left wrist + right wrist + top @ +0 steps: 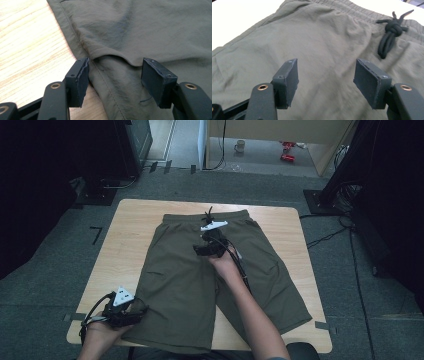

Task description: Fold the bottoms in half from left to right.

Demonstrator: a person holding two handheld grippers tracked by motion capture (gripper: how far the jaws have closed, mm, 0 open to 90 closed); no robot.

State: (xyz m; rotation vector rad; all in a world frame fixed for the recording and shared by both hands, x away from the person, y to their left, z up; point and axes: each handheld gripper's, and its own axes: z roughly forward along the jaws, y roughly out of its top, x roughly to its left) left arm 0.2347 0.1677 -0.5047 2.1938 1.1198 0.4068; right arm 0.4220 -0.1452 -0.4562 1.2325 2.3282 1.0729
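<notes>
Left gripper (113,75) at the edge of olive shorts (140,32) lying on a light wooden table (30,45). The two black jaws stand apart, astride a raised fold of fabric beside the stitched hem; the pads (81,82) are not pressing the cloth.

Matt olive cloth shorts (190,270) with a braided black drawstring (390,35); pale, smooth wood-grain desk (125,235); matt black plastic left tool (115,80) pads

No legible text, label, brand or number on the shorts (210,270), the table (125,235) or either gripper. A dark angular mark on the floor (60,270), left of the table, may be tape rather than a numeral; too small to tell.
</notes>
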